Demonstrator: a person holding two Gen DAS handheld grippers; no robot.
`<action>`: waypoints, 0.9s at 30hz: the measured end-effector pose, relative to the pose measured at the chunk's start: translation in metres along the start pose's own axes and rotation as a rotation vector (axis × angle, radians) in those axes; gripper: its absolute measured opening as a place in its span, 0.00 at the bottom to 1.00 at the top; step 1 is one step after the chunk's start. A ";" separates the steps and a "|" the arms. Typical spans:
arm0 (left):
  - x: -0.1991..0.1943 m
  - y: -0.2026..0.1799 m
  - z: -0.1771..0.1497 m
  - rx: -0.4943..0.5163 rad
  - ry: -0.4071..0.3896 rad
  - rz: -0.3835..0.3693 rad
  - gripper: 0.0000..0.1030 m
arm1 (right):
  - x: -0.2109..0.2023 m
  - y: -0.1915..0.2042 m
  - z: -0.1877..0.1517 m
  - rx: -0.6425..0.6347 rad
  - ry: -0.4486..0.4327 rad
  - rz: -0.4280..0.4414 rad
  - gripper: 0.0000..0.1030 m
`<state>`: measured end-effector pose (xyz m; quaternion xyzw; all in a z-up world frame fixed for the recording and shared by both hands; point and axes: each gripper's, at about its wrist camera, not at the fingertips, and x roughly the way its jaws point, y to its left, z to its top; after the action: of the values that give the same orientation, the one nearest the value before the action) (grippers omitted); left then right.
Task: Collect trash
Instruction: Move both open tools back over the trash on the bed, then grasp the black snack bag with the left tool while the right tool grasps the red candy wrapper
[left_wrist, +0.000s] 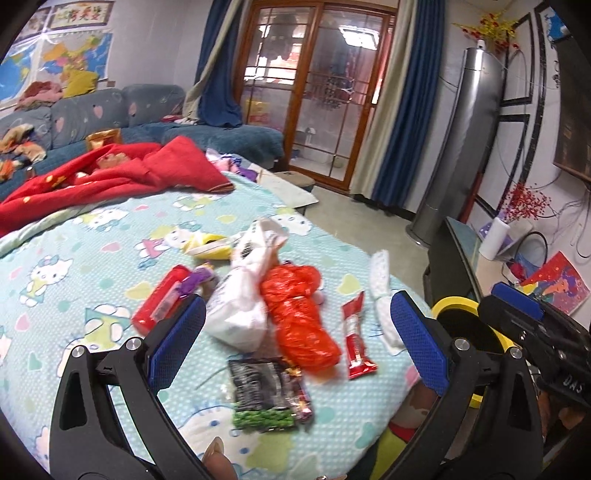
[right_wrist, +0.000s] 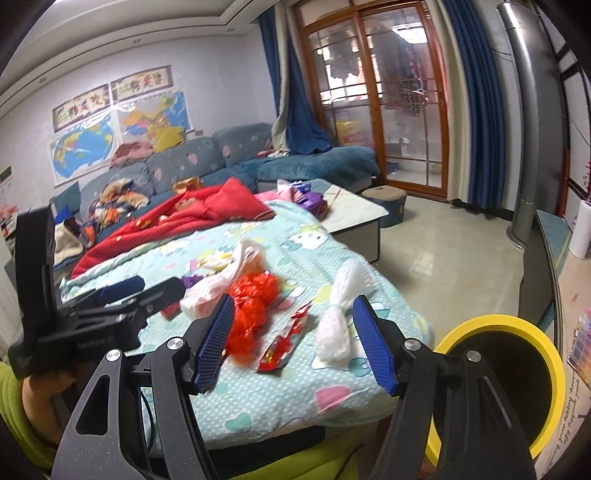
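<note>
Red quilt (left_wrist: 110, 177) beside what looks like a blue sofa (right_wrist: 192, 162).

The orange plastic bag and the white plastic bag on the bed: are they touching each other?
Touching. In the left wrist view the orange plastic bag lies right against the white plastic bag, its upper end overlapping the white one with no bedspread showing between.

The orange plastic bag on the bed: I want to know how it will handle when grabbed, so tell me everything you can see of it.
The orange plastic bag is thin, glossy, crinkled film, bunched into a long lumpy roll with something apparently inside. It lies flat on the Hello Kitty quilt, amid the litter. Its upper left side touches the white plastic bag; its near end reaches the dark snack packet; the red wrapper lies just beside it. Neither the left gripper nor the right gripper touches it; both stand open.
</note>
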<state>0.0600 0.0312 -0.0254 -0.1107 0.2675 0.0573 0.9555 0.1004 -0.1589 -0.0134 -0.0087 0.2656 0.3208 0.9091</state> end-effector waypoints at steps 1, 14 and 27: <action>0.000 0.004 -0.001 -0.004 0.005 0.010 0.89 | 0.002 0.002 -0.001 -0.004 0.007 0.006 0.62; 0.019 0.043 -0.019 -0.062 0.147 0.068 0.89 | 0.034 0.020 -0.021 -0.044 0.127 0.034 0.62; 0.046 0.047 -0.046 -0.069 0.327 -0.050 0.78 | 0.091 0.015 -0.045 -0.006 0.302 0.054 0.51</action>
<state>0.0679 0.0682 -0.0963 -0.1578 0.4143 0.0241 0.8960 0.1294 -0.1029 -0.0941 -0.0525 0.3986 0.3412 0.8497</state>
